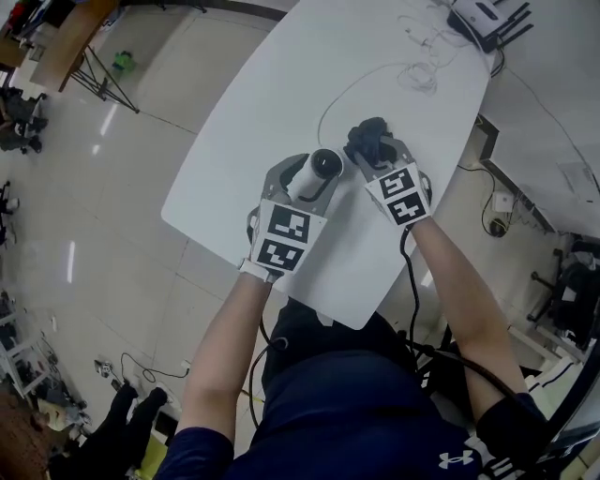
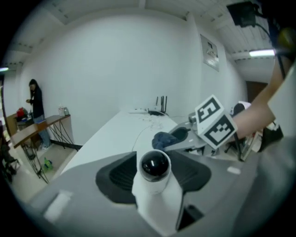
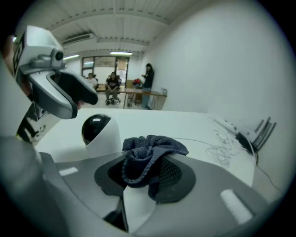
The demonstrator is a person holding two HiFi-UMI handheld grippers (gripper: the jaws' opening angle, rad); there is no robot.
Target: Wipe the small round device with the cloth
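The small round device [image 1: 316,172] is white with a glossy black dome lens [image 2: 155,165]. My left gripper [image 1: 309,178] is shut on its white body and holds it above the white table [image 1: 281,112], lens pointing away from me. A dark blue cloth [image 3: 148,155] is bunched between the jaws of my right gripper [image 1: 370,148], which is shut on it. In the right gripper view the device [image 3: 99,132] sits just left of the cloth, a small gap between them. The cloth [image 2: 164,139] shows just beyond the lens in the left gripper view.
A thin white cable [image 1: 375,80] loops across the table toward a router with antennas [image 1: 487,23] at the far right corner. The table's near edge [image 1: 309,305] lies just in front of my body. People [image 3: 113,85] stand and sit far off in the room.
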